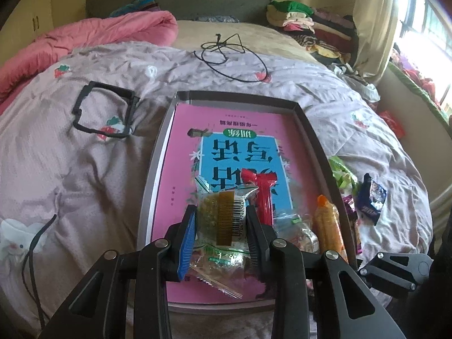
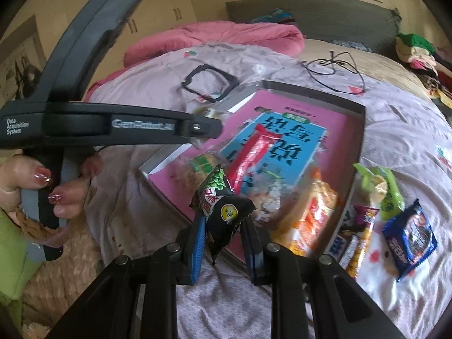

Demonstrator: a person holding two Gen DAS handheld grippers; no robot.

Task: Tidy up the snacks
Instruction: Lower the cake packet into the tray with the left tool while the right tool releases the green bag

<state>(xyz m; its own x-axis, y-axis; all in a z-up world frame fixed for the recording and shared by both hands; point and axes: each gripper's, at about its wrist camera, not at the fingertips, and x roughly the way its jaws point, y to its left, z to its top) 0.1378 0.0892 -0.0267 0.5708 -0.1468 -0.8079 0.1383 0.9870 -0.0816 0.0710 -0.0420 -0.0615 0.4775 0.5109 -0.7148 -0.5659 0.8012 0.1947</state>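
Observation:
A grey shallow box [image 1: 158, 158] [image 2: 358, 147] lies on the bed with a pink and blue book as its floor. My left gripper [image 1: 221, 220] is shut on a clear snack packet with a barcode [image 1: 223, 217], held over the box's near end. A red snack stick [image 1: 264, 195] [image 2: 248, 155], an orange packet [image 1: 329, 226] [image 2: 313, 212] and clear wrapped sweets [image 1: 299, 231] lie in the box. My right gripper [image 2: 226, 223] is shut on a black and green snack packet [image 2: 223, 206] above the box's near edge. A hand [image 2: 65, 195] holds the left gripper's handle.
Loose snacks lie on the bedspread right of the box: a green packet [image 2: 381, 186], a blue packet [image 2: 409, 234] [image 1: 371, 197], a yellow-purple one [image 2: 358, 234]. A black frame [image 1: 104, 110] and a black cable [image 1: 228, 56] lie beyond; a pink quilt [image 1: 84, 39] is at the back left.

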